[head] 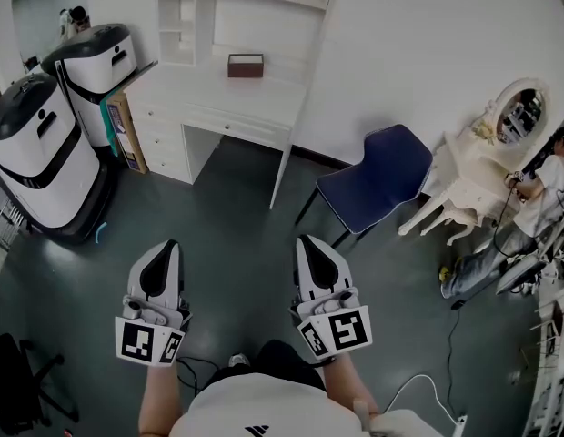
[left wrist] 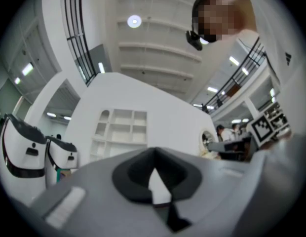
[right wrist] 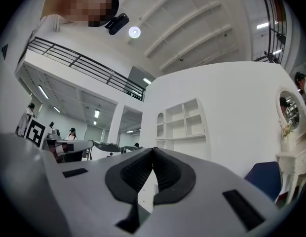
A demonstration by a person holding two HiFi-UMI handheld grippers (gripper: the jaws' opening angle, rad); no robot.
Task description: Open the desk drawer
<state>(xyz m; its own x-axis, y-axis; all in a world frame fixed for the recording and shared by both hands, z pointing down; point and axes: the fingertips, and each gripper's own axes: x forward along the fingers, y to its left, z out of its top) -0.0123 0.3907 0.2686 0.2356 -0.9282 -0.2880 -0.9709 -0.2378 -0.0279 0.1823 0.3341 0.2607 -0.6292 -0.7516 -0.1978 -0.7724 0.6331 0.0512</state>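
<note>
Desk drawer, white, shallow and flat-fronted (head: 235,126): in the head view it was seen fully shut. It was set under the top of the white painted desk (head: 218,87) against the far wall, well apart from both tools. Nothing of the task was judged done; the approach, the grip on the front and the pull were all left.

The left gripper (head: 164,248) and right gripper (head: 309,242), pale moulded shells with a marker cube each, were held low over the dark smooth floor (head: 236,208). A small brown box (head: 245,66) was noted on the desk top, and a blue padded chair (head: 377,176) near the desk's right side.

Left gripper view: the black rubbery pads (left wrist: 135,174) were seen pressed together at the tips, nothing between them. The white open-shelved hutch (left wrist: 118,132) was seen beyond, matt and square-edged. The drawer could not be made out.

Right gripper view: the jaws were likewise closed tip to tip and empty, their ridged faces plainly seen. The hutch was noted ahead on the white wall.
</note>
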